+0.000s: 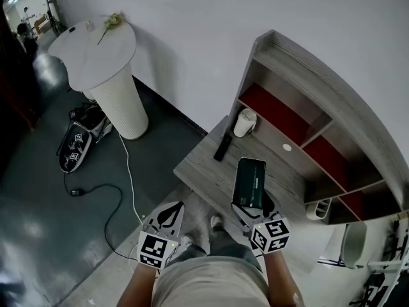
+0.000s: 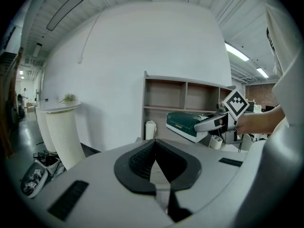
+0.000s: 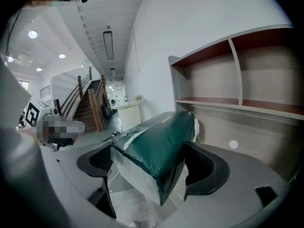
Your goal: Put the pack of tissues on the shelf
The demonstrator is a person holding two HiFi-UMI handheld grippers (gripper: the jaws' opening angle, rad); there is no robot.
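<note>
The pack of tissues is dark green with white sides. My right gripper is shut on it and holds it above the grey wooden desk, in front of the shelf unit. In the right gripper view the pack of tissues sits tilted between the two black jaws. In the left gripper view the pack of tissues hangs level with the lower shelf. My left gripper is shut and empty, low at the desk's near edge; its closed tips show nothing between them.
A white roll-shaped container and a flat black object lie on the desk near the shelf. A white round pedestal table stands at the left. A cable runs over the floor. Another marked gripper lies on the floor.
</note>
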